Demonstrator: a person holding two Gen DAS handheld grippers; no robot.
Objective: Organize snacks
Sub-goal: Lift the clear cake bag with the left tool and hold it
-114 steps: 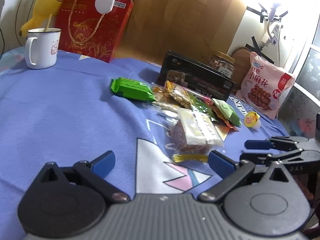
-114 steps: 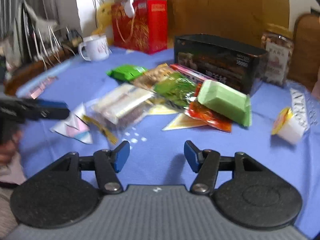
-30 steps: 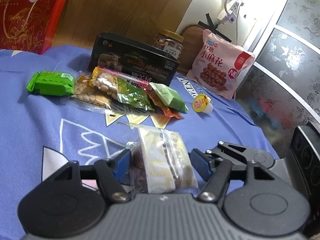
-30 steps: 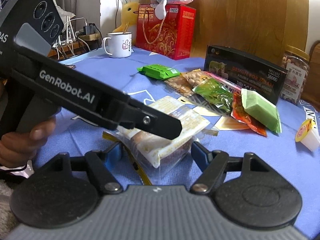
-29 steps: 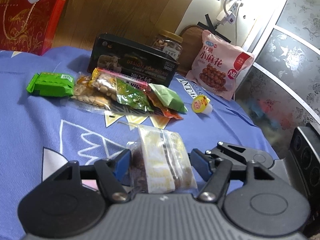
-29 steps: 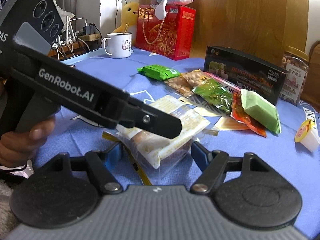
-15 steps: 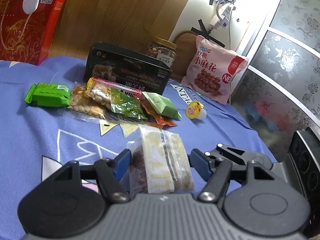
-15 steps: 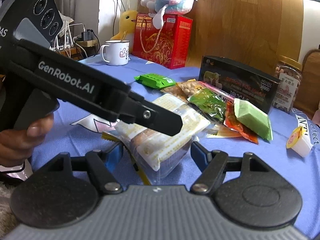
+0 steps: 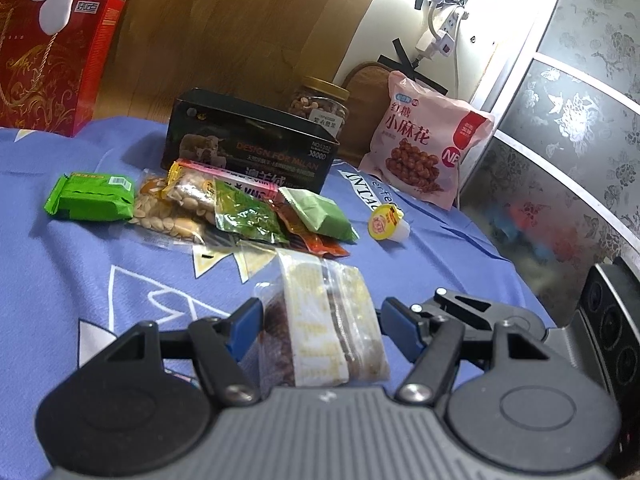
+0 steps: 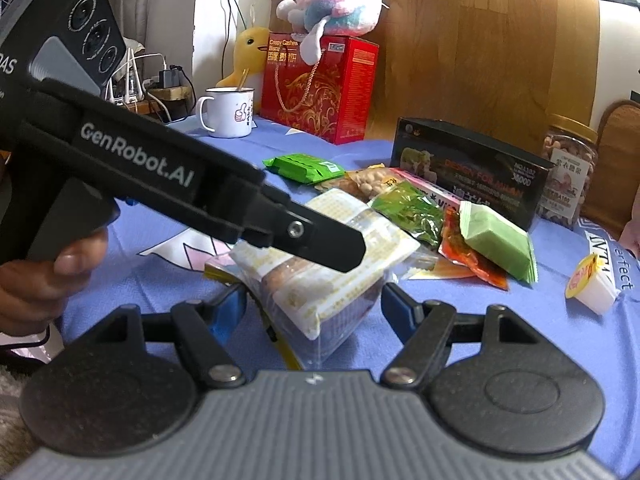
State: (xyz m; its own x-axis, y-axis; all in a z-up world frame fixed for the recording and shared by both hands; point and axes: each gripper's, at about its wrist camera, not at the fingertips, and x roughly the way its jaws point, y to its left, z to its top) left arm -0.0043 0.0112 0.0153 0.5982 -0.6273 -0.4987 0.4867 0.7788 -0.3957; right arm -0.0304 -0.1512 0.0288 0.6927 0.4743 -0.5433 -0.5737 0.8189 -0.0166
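A clear bag of brown cakes with a yellow-dotted label point(image 9: 320, 332) sits between the blue pads of my left gripper point(image 9: 320, 322), which is shut on it and holds it off the blue cloth. The same bag point(image 10: 320, 276) also lies between the pads of my right gripper point(image 10: 314, 306), and both pads seem to press its sides. The left gripper's black body point(image 10: 160, 184) crosses the right wrist view above the bag. A pile of small snack packets point(image 9: 240, 208) lies further back in front of a black box point(image 9: 248, 140).
A green wafer pack point(image 9: 90, 196), a jelly cup point(image 9: 386, 222), a pink snack bag point(image 9: 428, 148) and a nut jar point(image 9: 320, 106) stand around the pile. A red gift box point(image 10: 320, 88), a white mug point(image 10: 230, 112) and plush toys are at the back.
Both grippers closed in around the cake bag from opposite sides, then lifted it slightly; the table contents sit lower in both views than a second ago.
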